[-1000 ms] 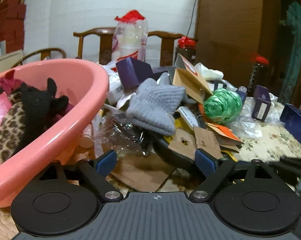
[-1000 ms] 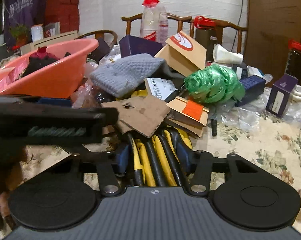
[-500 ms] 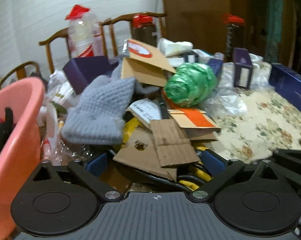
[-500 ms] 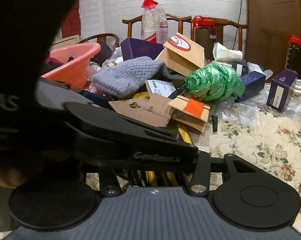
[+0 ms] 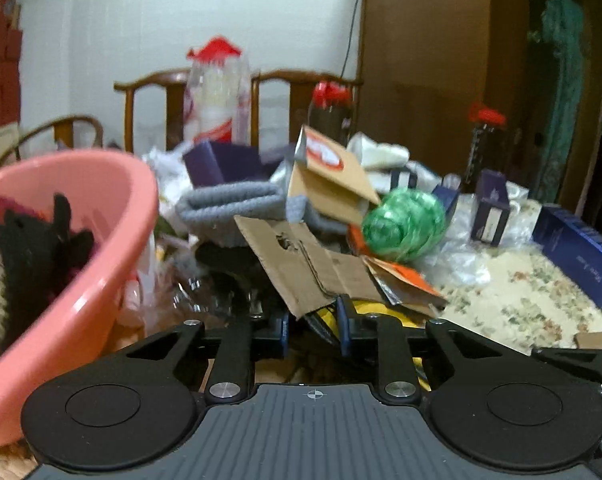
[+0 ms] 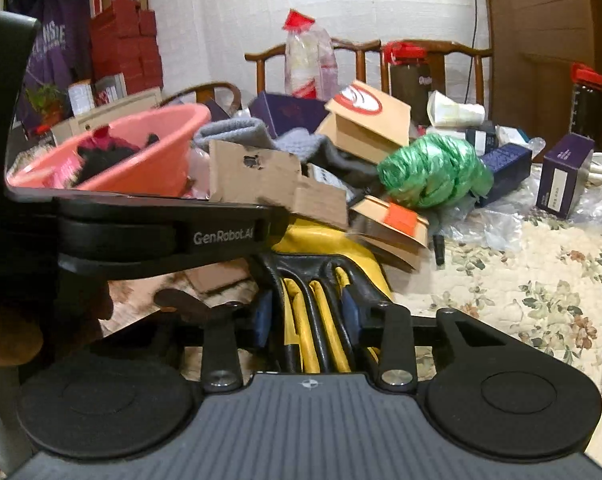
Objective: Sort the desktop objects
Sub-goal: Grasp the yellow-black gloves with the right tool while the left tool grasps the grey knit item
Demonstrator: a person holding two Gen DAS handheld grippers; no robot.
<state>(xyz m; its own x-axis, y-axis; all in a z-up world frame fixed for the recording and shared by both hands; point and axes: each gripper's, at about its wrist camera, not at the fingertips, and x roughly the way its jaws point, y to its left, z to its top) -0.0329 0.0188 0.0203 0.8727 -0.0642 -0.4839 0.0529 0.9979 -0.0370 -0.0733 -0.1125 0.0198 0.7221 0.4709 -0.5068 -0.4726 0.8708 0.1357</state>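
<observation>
Cardboard (image 5: pixel 301 264) sat pinched in the left gripper (image 5: pixel 313 326), whose jaws had just closed; the right gripper (image 6: pixel 307 316), closing, clasped a yellow-and-black glove (image 6: pixel 321 280).

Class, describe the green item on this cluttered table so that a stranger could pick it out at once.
Start at the pink basin on the left, then cross the pile rightward past the grey knitted cloth. There sits the green bundle: a shiny, crinkled ball, the only bright green thing among brown cardboard and dark boxes.
</observation>
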